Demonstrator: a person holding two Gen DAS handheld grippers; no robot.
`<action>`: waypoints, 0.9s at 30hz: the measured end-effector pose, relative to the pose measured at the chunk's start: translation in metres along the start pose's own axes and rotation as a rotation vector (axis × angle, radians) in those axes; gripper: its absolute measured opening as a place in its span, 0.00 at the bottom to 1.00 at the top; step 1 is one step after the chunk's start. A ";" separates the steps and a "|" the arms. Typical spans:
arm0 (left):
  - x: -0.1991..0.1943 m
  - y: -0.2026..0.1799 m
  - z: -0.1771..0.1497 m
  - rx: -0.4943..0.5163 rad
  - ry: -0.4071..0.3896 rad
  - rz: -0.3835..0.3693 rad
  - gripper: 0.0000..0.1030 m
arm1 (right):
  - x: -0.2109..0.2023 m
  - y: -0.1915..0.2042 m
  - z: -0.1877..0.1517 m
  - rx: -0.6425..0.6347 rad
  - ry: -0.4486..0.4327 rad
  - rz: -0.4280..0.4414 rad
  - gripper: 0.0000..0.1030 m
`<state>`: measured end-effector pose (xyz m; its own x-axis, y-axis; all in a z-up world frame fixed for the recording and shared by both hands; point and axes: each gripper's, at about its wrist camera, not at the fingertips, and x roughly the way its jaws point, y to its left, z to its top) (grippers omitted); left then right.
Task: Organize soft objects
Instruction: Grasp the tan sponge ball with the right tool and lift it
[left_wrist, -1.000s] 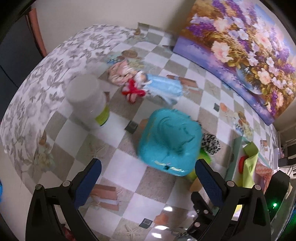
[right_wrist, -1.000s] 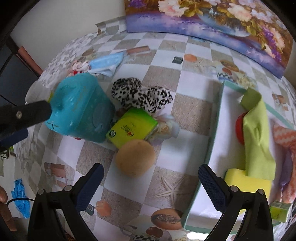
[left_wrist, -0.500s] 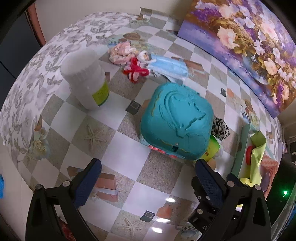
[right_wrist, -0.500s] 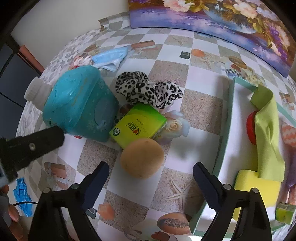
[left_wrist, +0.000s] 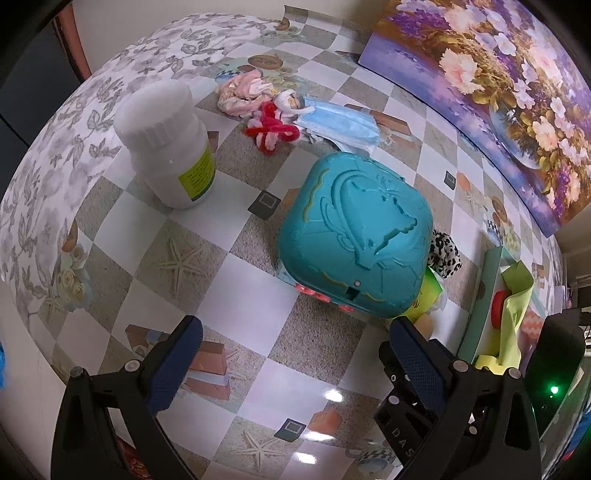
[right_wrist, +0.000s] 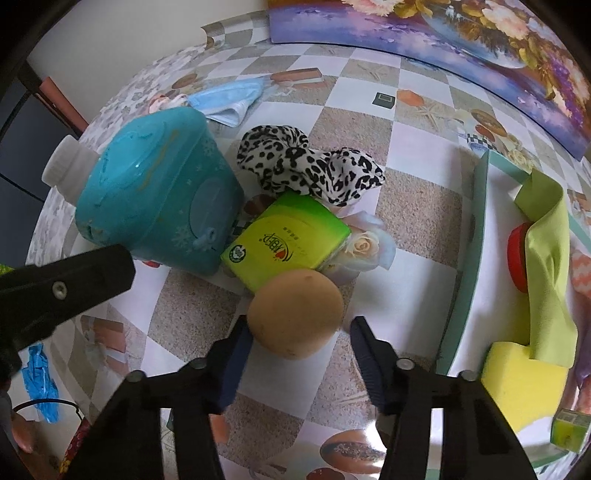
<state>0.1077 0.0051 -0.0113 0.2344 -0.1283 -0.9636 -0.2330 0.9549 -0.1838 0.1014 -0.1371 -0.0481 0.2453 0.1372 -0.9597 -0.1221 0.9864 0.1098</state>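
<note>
Closing our right tongs around the tan puff, we have just been bringing the jaws inward, with the puff between them. The left pad looks to be touching its side, while the right pad is still a little apart, so we would not call it pinched yet. The puff lies on the desk, against the green tissue pack, near the tray at the right. We come at it steeply from above, probably because a soft round thing is easiest squeezed across its width, and the pack behind it leaves no room from that side.

The tray already holds a yellow sponge, a green cloth and a red thing partly under the cloth, so we judge it the place where the soft things are gathered. The puff should go there next.

Our left tongs hang spread wide and empty over bare desk, in front of the teal case. We think they are kept clear so as not to crowd the right side. The leopard scrunchie, blue mask and pink cloth are still loose on the desk. A white bottle stands upright, apart from them.
</note>
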 end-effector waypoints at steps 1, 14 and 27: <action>0.000 0.000 0.000 0.000 0.001 0.000 0.98 | 0.001 0.001 0.000 0.000 0.001 0.005 0.49; -0.003 0.000 0.002 -0.013 -0.006 -0.027 0.98 | -0.016 -0.020 0.007 0.039 -0.022 0.027 0.47; -0.023 0.000 0.008 -0.030 -0.061 -0.090 0.98 | -0.067 -0.045 0.011 0.110 -0.157 -0.010 0.47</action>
<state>0.1094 0.0104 0.0122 0.3128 -0.1958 -0.9294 -0.2366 0.9316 -0.2758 0.1008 -0.1892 0.0137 0.3943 0.1309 -0.9096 -0.0151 0.9906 0.1360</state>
